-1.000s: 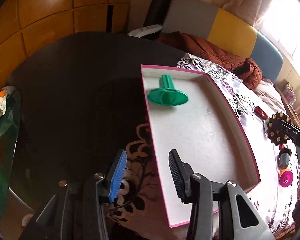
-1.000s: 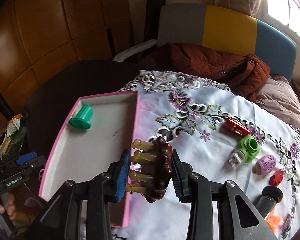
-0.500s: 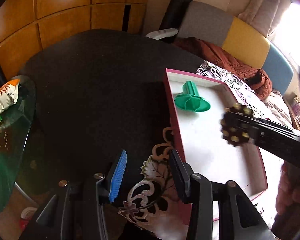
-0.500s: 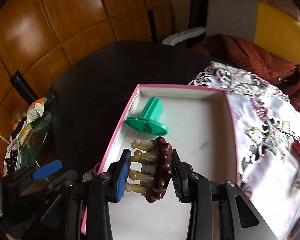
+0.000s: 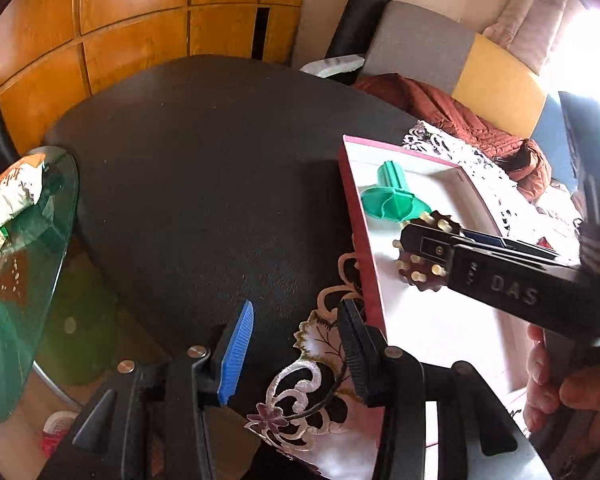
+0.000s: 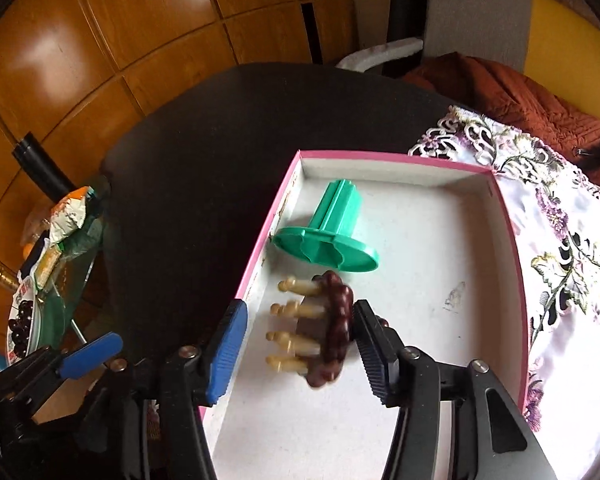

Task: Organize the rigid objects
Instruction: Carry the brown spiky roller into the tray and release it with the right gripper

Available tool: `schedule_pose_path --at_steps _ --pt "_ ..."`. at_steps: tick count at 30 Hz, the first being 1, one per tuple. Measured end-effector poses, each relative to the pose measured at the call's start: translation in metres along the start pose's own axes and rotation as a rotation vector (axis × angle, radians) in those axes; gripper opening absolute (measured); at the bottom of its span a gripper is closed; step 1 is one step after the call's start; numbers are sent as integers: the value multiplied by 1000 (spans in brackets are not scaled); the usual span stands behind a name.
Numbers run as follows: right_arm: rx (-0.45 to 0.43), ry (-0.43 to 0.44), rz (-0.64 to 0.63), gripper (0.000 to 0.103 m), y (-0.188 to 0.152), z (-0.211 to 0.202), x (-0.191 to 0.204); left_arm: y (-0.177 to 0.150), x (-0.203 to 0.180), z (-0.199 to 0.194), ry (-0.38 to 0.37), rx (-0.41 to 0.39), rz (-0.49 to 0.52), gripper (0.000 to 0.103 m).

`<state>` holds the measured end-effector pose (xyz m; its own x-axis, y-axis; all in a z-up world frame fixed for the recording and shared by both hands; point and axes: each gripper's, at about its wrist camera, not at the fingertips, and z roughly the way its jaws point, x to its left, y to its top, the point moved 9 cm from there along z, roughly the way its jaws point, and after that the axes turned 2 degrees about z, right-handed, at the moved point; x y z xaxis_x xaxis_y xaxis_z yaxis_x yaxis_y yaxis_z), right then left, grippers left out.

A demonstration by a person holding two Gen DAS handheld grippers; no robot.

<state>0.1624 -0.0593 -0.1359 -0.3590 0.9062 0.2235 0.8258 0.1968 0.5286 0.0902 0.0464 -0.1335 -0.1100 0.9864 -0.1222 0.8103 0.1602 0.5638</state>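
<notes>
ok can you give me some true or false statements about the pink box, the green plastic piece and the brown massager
1. The green plastic flanged piece lies inside the pink-rimmed cardboard box. True.
2. The brown knobbed massager with cream prongs rests on the embroidered tablecloth. False: it is over the box floor, between the opening jaws of the right gripper.
3. The left gripper holds the green piece. False: it is empty.
4. The box holds one green piece. True.
</notes>
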Motion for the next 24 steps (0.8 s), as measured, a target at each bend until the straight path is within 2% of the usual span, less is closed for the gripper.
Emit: schedule_pose_path --at_steps 10,22,24 --pt "-70 -35 22 67 -11 -33 -15 2 -6 -11 -13 -19 18 44" --pt "-147 -134 23 73 -25 -69 -44 3 -23 -26 -30 -49 74 44" --pt "-157 -148 23 77 -27 -75 -50 4 -27 -27 -35 -53 85 44"
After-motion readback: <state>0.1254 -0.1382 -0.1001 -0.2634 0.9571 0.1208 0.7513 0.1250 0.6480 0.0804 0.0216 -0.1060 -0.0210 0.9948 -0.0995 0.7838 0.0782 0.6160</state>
